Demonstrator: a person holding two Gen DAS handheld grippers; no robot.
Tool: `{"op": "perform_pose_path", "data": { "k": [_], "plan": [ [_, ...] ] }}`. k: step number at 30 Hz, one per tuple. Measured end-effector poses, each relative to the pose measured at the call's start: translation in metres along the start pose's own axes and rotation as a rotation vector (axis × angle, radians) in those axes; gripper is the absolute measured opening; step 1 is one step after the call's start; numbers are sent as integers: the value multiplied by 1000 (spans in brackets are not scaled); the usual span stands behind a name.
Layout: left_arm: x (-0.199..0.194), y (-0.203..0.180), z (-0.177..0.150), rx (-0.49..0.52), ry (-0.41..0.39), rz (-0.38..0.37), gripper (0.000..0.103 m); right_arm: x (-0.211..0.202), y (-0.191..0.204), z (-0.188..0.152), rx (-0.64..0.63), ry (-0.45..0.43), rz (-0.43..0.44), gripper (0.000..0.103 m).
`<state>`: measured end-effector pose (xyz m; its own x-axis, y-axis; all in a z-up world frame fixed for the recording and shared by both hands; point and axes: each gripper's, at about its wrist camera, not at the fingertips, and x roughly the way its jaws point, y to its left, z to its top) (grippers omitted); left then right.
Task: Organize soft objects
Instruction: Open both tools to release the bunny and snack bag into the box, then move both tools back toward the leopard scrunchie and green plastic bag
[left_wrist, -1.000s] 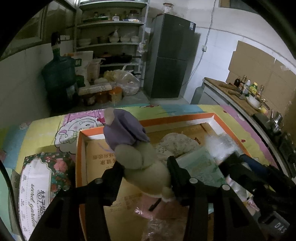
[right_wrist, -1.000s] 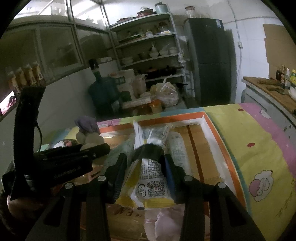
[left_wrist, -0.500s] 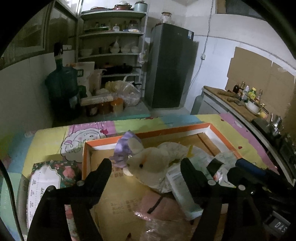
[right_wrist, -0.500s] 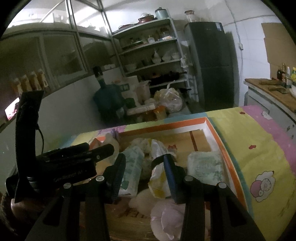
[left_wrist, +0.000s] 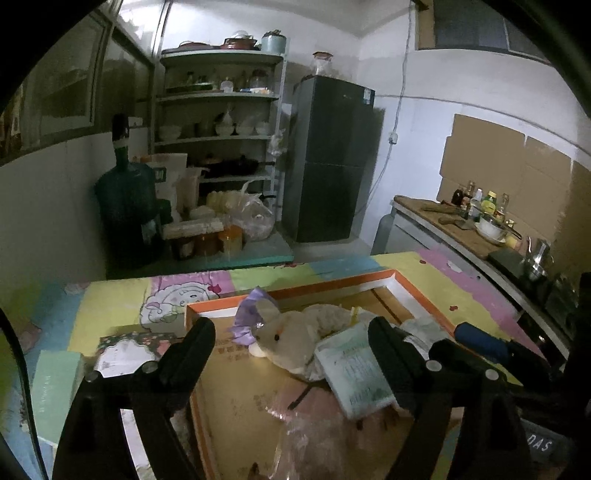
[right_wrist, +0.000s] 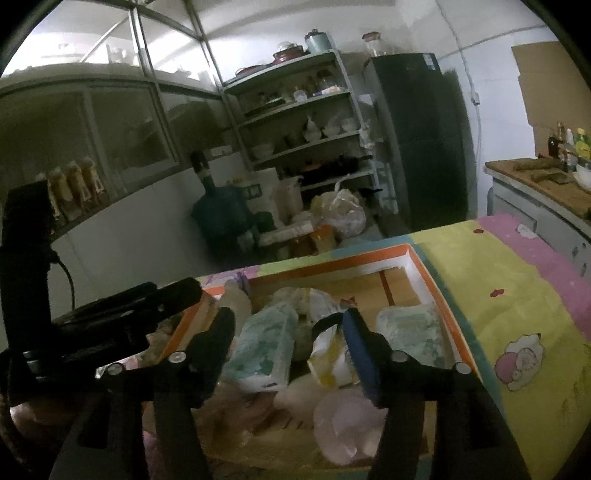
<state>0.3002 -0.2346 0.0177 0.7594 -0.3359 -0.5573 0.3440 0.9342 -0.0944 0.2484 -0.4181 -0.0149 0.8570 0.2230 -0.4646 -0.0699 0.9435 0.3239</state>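
An orange-rimmed cardboard box (left_wrist: 332, 286) lies on the colourful cloth. Inside it lies a beige plush rabbit (left_wrist: 295, 334) with a purple bow, next to a pale green tissue pack (left_wrist: 354, 373) and a pink bagged soft item (left_wrist: 314, 417). My left gripper (left_wrist: 291, 339) is open and empty above the plush. In the right wrist view the box (right_wrist: 413, 258) holds a green tissue pack (right_wrist: 266, 347), a yellow-white packet (right_wrist: 328, 354), another tissue pack (right_wrist: 413, 332) and a pink item (right_wrist: 343, 421). My right gripper (right_wrist: 291, 332) is open and empty above them.
A floral tissue pack (left_wrist: 122, 350) and a green box (left_wrist: 55, 387) lie left of the cardboard box. The left gripper's body (right_wrist: 110, 321) is close on the right gripper's left. Shelves (left_wrist: 218, 140), a fridge (left_wrist: 328, 158) and a counter (left_wrist: 465, 225) stand beyond.
My left gripper opened and dropped the plush rabbit into the box. My right gripper opened and released the yellow-white packet into the box. Both have pulled back.
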Motion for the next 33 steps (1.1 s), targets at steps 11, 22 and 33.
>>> {"op": "perform_pose_path", "data": {
  "k": [11, 22, 33],
  "plan": [
    [-46, 9, -13, 11, -60, -23, 85, -25, 30, -5, -6, -52, -2, 71],
    [-97, 44, -27, 21, -151, 66, 91, -55, 78, -12, -84, -179, -65, 76],
    [-145, 117, -54, -111, -147, 111, 89, -60, 130, -38, -124, -162, 14, 76]
  ]
}}
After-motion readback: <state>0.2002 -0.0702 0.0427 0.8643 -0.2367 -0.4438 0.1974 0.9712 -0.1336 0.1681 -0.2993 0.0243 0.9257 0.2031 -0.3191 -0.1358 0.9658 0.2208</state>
